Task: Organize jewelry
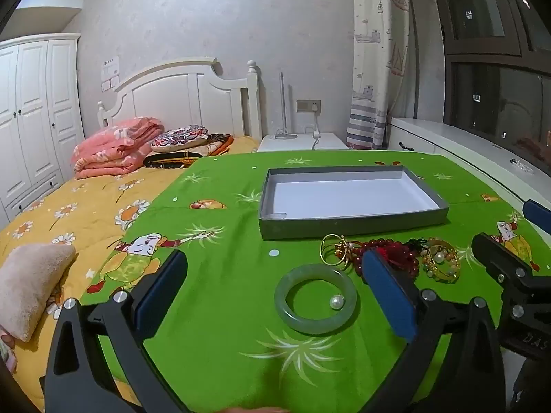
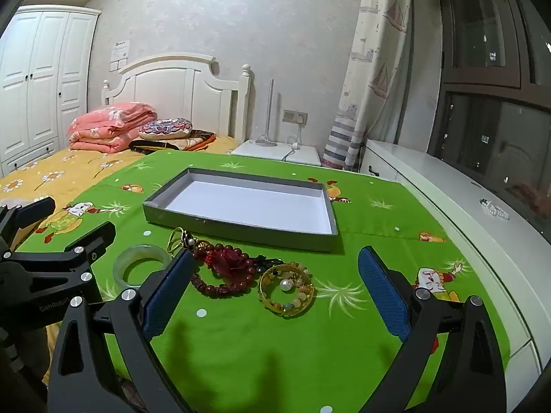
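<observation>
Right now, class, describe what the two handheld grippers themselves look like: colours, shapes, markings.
Both the left gripper and right gripper have matte black angular frames with triangular cut-outs, silver round bolts, and flat blue textured fingers. Faint lettering marks each body; no cables or sleeves show.

1. The left gripper's blue pad [image 1: 389, 296] covered part of the red beads [image 1: 396, 251].
2. In the left view the right gripper [image 1: 509, 241] ran off the right edge.
3. A pale towel [image 1: 31, 275] was cut by the left edge.
4. Small beads [image 2: 496, 210] on the sill were too tiny to identify.
</observation>
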`<state>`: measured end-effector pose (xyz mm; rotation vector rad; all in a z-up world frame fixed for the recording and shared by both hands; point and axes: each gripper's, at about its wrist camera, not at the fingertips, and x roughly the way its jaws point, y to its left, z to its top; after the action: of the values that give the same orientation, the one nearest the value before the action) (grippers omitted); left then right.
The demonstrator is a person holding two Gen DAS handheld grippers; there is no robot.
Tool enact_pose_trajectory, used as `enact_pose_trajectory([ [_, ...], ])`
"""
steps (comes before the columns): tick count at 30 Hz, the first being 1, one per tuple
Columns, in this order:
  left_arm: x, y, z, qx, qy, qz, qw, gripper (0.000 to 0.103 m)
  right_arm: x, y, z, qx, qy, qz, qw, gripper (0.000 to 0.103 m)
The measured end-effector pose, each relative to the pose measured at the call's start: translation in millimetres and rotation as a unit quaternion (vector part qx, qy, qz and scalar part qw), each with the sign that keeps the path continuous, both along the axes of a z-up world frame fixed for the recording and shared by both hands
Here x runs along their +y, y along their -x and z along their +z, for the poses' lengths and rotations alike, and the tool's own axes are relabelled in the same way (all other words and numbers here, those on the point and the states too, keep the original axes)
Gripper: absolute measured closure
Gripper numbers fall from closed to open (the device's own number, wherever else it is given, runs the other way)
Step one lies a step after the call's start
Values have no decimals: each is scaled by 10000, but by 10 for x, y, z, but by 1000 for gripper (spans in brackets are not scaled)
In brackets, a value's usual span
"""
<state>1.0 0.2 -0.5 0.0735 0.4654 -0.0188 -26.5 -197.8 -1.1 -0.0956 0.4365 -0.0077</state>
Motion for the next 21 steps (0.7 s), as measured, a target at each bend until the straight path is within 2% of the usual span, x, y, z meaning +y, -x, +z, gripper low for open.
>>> enact_pose_trajectory([
  [21,39,-24,-1,133,125,-27,9998,5,-11,-8,1,49,-45,-32,10000,13],
])
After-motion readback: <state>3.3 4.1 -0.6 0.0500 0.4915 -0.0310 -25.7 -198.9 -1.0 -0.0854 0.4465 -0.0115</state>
